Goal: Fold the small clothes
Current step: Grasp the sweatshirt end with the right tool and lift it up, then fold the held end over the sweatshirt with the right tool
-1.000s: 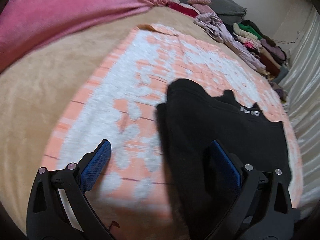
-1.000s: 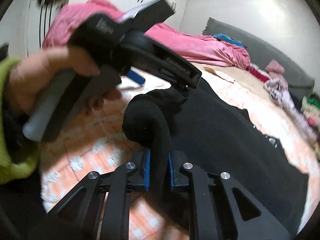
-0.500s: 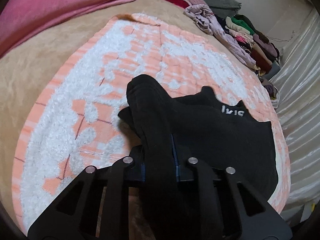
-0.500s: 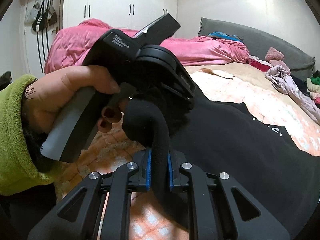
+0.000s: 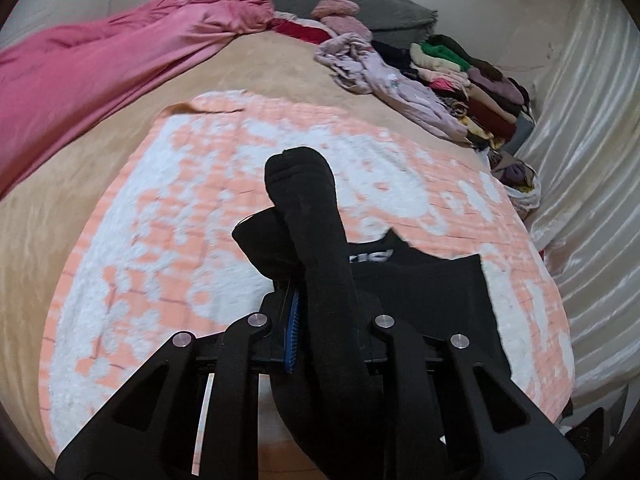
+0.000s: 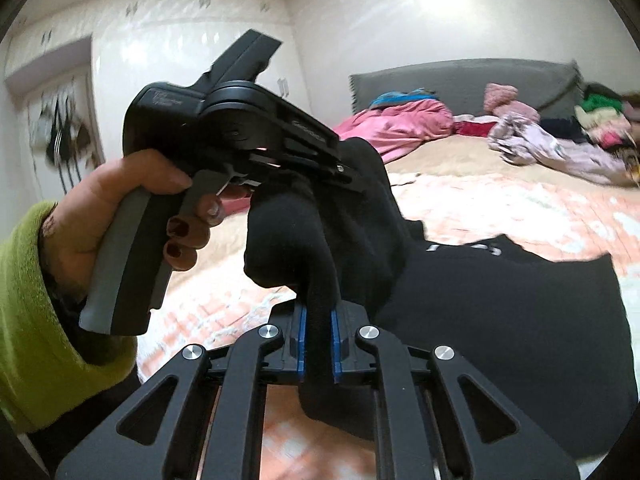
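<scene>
A small black garment (image 5: pixel 420 292) with white lettering hangs between both grippers above an orange-and-white blanket (image 5: pixel 160 248). My left gripper (image 5: pixel 320 320) is shut on a thick black fold (image 5: pixel 308 208) of its edge. My right gripper (image 6: pixel 318 344) is shut on another black fold (image 6: pixel 288 240) of the same garment (image 6: pixel 500 312). In the right wrist view the left gripper's body (image 6: pixel 224 128), held by a hand in a green sleeve, is close ahead at the left, touching the lifted cloth.
A pink duvet (image 5: pixel 100 64) lies at the bed's far left. A pile of mixed clothes (image 5: pixel 452 80) runs along the far right by a white curtain (image 5: pixel 592 140). A grey headboard (image 6: pixel 460 76) and white wardrobe (image 6: pixel 180 52) stand behind.
My left gripper, open a second ago, closed on the garment's edge. Both grippers have since lifted the black cloth higher off the blanket.
</scene>
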`<control>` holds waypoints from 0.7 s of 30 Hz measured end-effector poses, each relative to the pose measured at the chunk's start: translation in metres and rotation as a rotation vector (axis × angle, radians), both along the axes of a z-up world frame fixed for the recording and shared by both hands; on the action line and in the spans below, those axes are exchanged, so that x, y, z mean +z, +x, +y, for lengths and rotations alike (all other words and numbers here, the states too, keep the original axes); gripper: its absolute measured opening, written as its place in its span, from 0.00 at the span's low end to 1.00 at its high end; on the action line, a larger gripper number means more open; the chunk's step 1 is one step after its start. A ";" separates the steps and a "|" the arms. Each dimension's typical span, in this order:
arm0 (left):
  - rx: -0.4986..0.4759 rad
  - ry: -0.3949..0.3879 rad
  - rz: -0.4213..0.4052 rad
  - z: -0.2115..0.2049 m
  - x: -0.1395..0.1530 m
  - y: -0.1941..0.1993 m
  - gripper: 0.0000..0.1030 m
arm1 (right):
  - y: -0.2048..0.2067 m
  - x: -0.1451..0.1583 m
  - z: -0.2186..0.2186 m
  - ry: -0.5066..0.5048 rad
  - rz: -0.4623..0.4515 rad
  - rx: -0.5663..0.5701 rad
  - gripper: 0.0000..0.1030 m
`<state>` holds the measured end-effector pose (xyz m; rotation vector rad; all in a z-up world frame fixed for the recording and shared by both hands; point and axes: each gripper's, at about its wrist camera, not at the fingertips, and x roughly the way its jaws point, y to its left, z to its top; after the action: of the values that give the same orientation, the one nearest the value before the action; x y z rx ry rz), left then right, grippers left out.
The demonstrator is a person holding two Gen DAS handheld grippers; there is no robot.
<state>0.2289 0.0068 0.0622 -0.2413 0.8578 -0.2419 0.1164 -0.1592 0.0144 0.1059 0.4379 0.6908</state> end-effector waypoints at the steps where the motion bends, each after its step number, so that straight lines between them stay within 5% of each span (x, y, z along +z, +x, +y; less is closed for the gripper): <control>1: -0.006 0.009 -0.002 -0.008 0.002 0.001 0.10 | 0.000 0.001 -0.009 0.020 0.006 -0.014 0.07; 21: -0.143 0.164 0.070 -0.173 -0.015 0.036 0.10 | -0.015 -0.026 -0.138 0.208 0.081 -0.219 0.07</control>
<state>0.2645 -0.1665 0.0474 -0.0353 0.9607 -0.2960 0.1015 -0.2970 -0.0120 0.3744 0.4233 0.5155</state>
